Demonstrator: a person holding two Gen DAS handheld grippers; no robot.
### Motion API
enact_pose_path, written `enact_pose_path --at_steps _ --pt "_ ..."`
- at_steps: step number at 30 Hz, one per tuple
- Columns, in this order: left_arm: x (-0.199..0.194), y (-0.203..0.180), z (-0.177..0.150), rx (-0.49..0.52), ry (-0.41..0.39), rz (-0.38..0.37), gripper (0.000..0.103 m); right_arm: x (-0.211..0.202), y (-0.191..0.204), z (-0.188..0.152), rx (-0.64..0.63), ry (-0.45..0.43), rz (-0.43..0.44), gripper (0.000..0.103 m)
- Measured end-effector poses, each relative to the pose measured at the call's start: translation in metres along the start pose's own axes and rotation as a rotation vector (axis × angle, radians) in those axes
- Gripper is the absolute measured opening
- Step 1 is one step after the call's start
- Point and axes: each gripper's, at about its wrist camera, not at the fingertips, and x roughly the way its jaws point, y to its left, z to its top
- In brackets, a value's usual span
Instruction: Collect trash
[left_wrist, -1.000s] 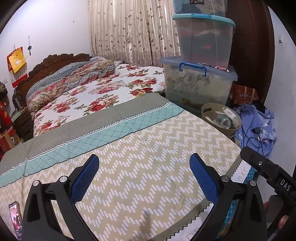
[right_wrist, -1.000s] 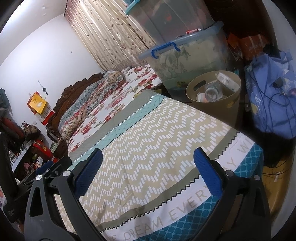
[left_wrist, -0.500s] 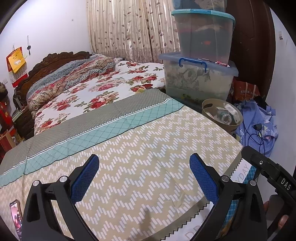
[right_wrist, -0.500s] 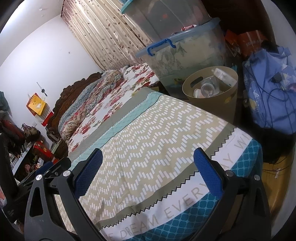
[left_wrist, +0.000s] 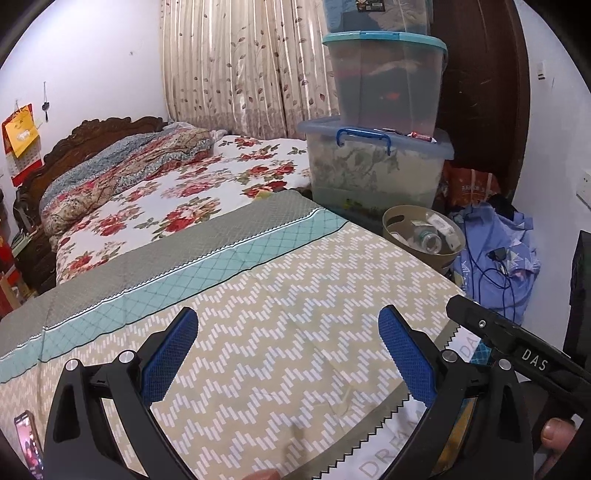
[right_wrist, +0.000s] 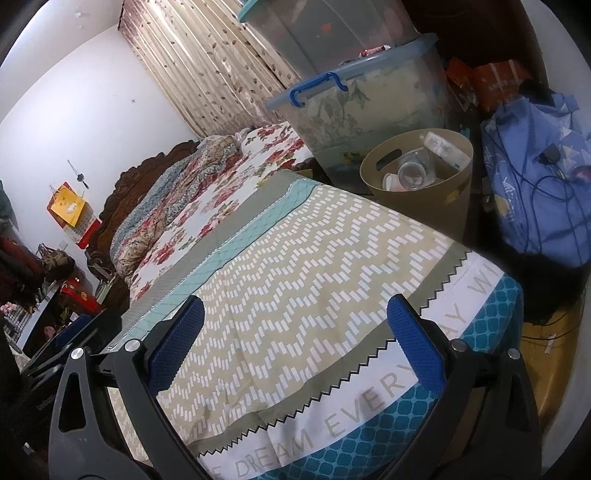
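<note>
Looked pretty much done tbh: a bottle (right_wrist: 413, 170) and wrappers were already dumped in the tan bin (right_wrist: 424, 195) beside the bed (right_wrist: 295, 258), nothing was clamped, and both the left hand-held gripper (left_wrist: 288, 354) and right hand-held gripper (right_wrist: 295, 343) were held wide apart.

The bedspread (right_wrist: 314, 277) is beige with white zigzags and a teal band. The bin (right_wrist: 436, 192) is tan. The far sheet (left_wrist: 207, 188) shows red roses on white.
</note>
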Motion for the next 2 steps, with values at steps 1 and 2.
enact_pose_path --at_steps 1,2 --pt "0.0002 0.0003 0.0000 -0.003 0.003 -0.002 0.094 0.0004 0.0002 -0.0002 0.001 0.003 -0.001 0.098" --pt "0.0009 0.0015 0.0003 -0.008 0.009 -0.005 0.094 0.0008 0.0012 -0.0007 0.000 0.007 0.000 0.098"
